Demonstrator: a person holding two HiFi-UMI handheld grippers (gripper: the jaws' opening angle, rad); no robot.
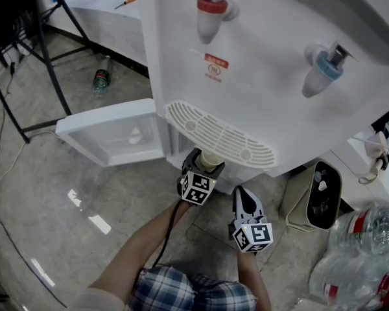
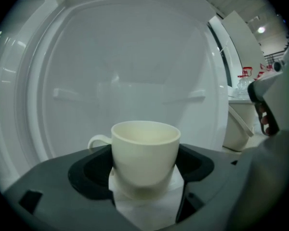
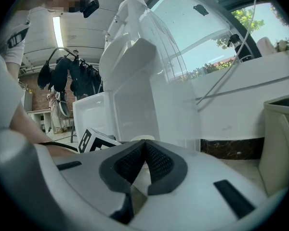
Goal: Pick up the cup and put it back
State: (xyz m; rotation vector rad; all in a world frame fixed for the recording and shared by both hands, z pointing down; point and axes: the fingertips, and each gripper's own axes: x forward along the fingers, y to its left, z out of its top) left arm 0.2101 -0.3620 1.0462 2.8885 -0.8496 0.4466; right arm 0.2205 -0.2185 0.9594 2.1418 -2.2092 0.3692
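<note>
Under the drip grille [image 1: 220,137] of the water dispenser [image 1: 266,76], I see my left tongs [image 1: 205,165] clamped on the cream cup [image 2: 144,150]. Its jaws press on both sides of the cup, which sits upright. Just to the right, my right tongs [image 3: 144,146] hang with jaws closed together, holding nothing.

The cup [image 2: 144,150] was a plain cream teacup with a small loop handle, which pointed to the left in the left gripper view. It stood upright, mouth up, clamped at its lower body between the dark jaw pads of the left gripper [image 2: 144,163]. From the head view it sat just below the drip grille [image 1: 220,135] of the white water dispenser [image 1: 259,76].
</note>
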